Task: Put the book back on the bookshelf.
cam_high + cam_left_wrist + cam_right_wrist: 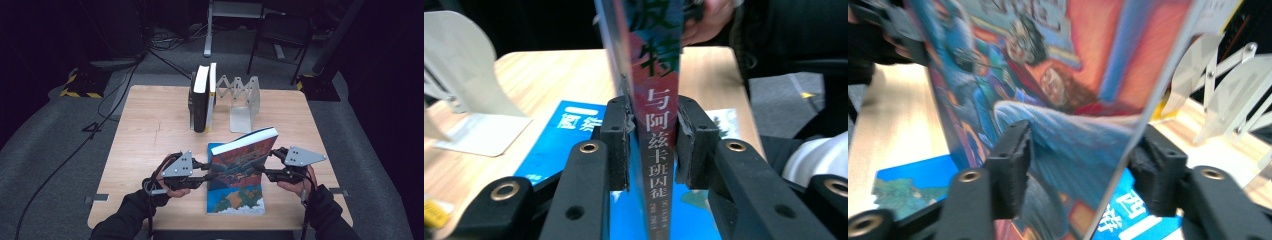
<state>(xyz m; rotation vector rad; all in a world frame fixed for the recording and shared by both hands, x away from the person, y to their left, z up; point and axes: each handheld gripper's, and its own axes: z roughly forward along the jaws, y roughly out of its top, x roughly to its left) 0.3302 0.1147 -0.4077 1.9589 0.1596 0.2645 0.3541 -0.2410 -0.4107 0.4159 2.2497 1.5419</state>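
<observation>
A book with a colourful illustrated cover (245,155) is held tilted up off the table between both grippers. My left gripper (207,176) is shut on its spine (656,75), and the pads press both sides in the left gripper view (654,145). My right gripper (265,165) is at the book's opposite edge. In the right gripper view (1081,170) its jaws straddle the cover (1073,100) and page edge, standing wider than the book is thick. A blue book (235,200) lies flat on the table beneath.
Two upright books (202,97) stand at the back of the wooden table (150,130), against the left end of a metal expanding book rack (245,100). A chair and cables are on the floor beyond the table.
</observation>
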